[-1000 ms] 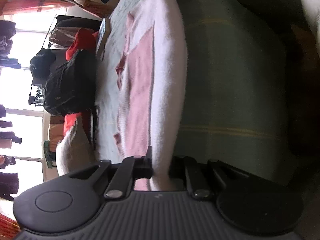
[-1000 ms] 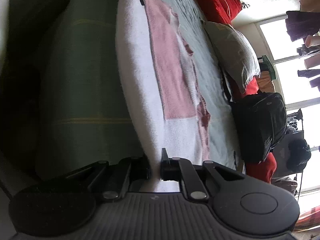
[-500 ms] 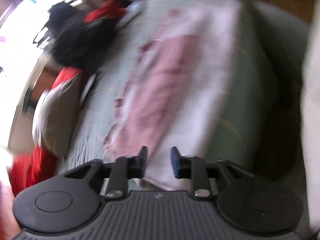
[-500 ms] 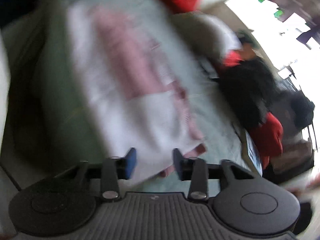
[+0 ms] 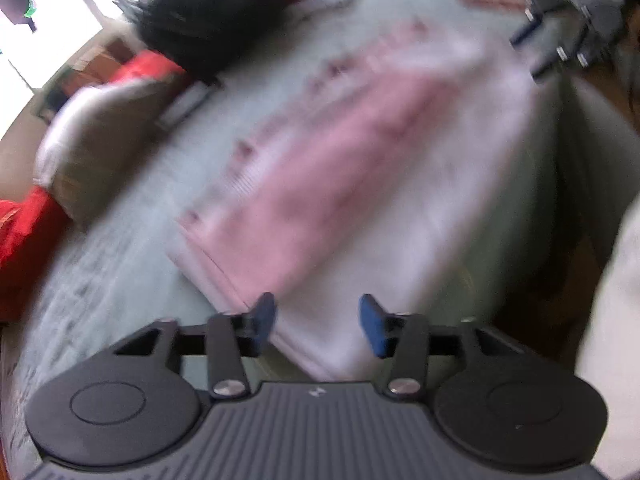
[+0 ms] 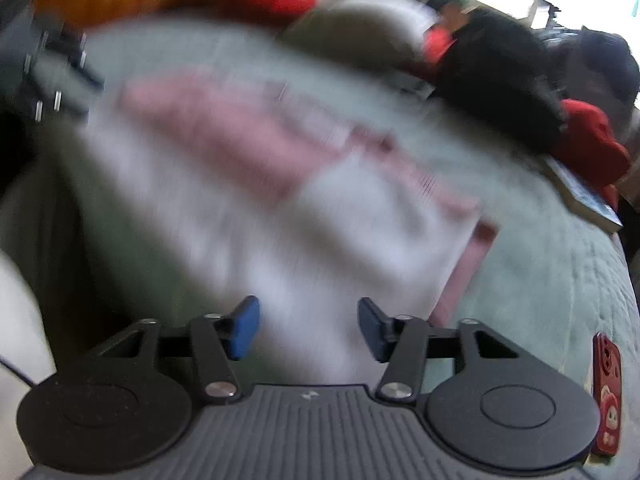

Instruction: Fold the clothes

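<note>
Left wrist: 1 pink-and-white garment (image 5: 360, 184)

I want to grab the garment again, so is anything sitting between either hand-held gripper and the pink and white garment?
Nothing visible. The pink and white garment lies directly ahead of both open grippers.

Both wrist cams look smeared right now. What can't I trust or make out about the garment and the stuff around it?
- Pink and white garment: motion blur in both views; fold edges and creases unreadable.
- Its near edge: hidden behind the left gripper body.
- Right gripper: its fingers have just been opening, nothing pressed between them.
- Red phone: partly behind the right gripper's body.
- Book: cover too blurred.
</note>
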A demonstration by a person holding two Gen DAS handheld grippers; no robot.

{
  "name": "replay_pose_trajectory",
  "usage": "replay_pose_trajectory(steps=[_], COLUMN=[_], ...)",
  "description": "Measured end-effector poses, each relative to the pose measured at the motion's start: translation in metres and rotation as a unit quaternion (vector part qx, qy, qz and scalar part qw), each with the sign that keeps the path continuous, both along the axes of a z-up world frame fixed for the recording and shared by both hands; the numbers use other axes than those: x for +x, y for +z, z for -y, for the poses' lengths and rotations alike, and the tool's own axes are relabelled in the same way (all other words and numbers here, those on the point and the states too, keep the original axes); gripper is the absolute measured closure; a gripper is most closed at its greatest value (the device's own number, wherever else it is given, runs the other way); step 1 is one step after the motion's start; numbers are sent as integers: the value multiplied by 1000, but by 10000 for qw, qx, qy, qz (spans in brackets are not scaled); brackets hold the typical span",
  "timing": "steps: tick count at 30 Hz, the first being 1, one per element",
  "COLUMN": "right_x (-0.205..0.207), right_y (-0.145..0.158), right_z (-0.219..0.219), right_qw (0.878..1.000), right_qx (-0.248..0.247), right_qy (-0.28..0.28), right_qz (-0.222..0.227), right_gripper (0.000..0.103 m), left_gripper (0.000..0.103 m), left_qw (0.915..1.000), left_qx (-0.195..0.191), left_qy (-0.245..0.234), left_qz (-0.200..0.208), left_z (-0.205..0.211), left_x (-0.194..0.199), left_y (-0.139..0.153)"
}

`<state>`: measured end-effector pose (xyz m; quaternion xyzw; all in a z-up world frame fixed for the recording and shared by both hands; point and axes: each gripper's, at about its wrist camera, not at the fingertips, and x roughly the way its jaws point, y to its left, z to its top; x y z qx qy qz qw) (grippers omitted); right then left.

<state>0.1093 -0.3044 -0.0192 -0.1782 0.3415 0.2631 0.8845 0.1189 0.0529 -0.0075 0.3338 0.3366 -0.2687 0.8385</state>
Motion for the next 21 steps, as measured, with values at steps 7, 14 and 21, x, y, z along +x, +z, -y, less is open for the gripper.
replay_pose_trajectory(steps=[7,14,21], right_x=[53,47,47], right_y=[-4,-49,-30], right_z=[-2,-17,-9], right_qw=[9830,9832,9613], right_qx=[1568,995,1626], right_qy=[-945,-1528,-2208], right_qz=[-149,41,269], right_gripper=[14,4,0], left_gripper=[16,7,6], left_qw=[9940,9586,9318], left_qx=[-1008,-2109,-2864], left_qy=[435,1632,2069], left_qz=[-1,-999,-837], left_z=[31,8,4], left_x=[65,95,92], left_y=[-2,-58,-38])
